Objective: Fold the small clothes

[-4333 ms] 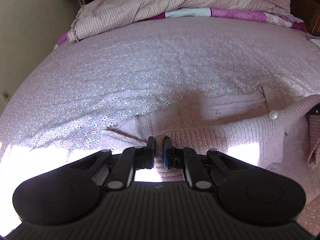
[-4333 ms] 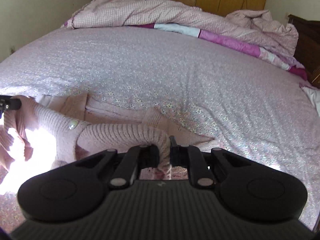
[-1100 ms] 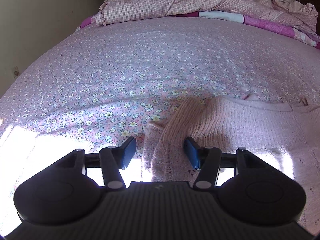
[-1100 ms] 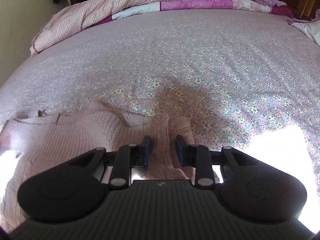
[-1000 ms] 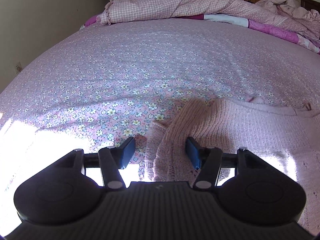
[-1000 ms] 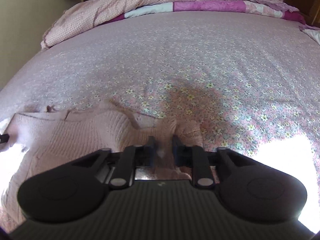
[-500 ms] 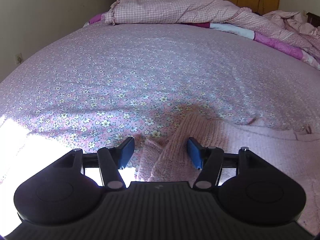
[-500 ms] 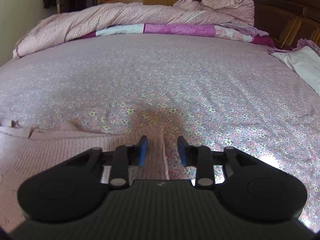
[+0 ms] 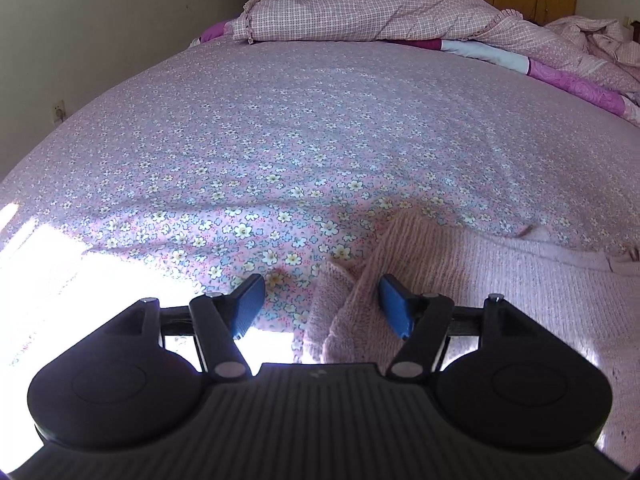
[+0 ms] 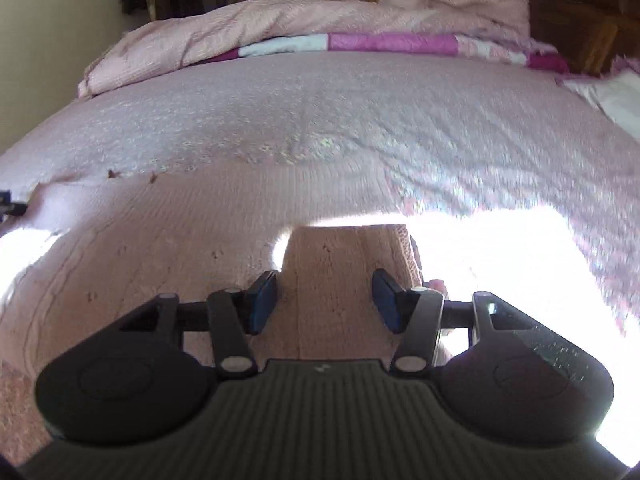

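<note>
A small pink knitted cardigan (image 9: 500,280) lies spread on the floral bed sheet (image 9: 280,140). In the left wrist view its left sleeve is folded and bunched near my left gripper (image 9: 320,300), which is open with the sleeve lying between its jaws. In the right wrist view the cardigan (image 10: 160,240) fills the lower left, and its right sleeve end (image 10: 348,280) lies flat between the jaws of my right gripper (image 10: 324,300), which is open. The right wrist view is blurred.
A rumpled pink checked duvet (image 9: 360,12) and a magenta quilt (image 10: 392,44) are heaped at the far side of the bed. A white pillow (image 10: 612,96) lies at the right. A wall (image 9: 100,32) runs along the left. Bright sun patches fall on the near sheet.
My right gripper opened wide, let go of the right sleeve, and moved over the cardigan. My left gripper stayed open and shifted slightly; its sleeve stays bunched.
</note>
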A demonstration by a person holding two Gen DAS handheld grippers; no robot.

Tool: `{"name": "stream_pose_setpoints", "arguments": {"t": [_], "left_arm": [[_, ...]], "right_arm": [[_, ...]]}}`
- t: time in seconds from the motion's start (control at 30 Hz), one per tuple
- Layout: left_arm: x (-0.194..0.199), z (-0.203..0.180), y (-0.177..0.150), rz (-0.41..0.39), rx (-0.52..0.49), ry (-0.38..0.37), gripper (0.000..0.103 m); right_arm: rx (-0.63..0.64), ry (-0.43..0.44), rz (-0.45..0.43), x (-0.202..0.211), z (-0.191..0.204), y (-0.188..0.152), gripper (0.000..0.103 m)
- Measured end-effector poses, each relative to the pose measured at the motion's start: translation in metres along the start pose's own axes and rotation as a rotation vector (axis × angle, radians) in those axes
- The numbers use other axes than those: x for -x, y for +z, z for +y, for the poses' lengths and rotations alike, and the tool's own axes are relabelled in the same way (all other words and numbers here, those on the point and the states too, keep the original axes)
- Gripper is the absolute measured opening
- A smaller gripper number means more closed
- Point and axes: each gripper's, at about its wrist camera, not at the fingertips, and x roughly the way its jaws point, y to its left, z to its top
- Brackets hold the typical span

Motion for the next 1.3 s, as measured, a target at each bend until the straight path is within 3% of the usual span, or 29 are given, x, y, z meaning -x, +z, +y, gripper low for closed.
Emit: {"name": "stream_pose_setpoints", "arguments": {"t": [0.23, 0.63, 0.83, 1.07, 1.3], "left_arm": [[0.055, -0.002, -0.02, 0.03, -0.1, 0.004, 0.071], [0.121, 0.008, -0.074, 0.116, -0.017, -0.038, 0.071], [0.123, 0.008, -0.087, 0.157, -0.015, -0.015, 0.071], [0.119, 0.005, -0.098, 0.198, 0.009, -0.019, 0.071], [0.114, 0.004, -0.1, 0.212, 0.004, -0.009, 0.071]], "right_arm": [[-0.223, 0.042, -0.032, 0.013, -0.006, -0.003, 0.062], [-0.494, 0.099, -0.056, 0.063, -0.054, -0.029, 0.064], [-0.562, 0.08, 0.013, 0.063, -0.071, -0.045, 0.065], [-0.56, 0.103, 0.021, 0.068, -0.074, -0.056, 0.065], [-0.614, 0.173, 0.038, 0.063, -0.073, -0.061, 0.066]]}}
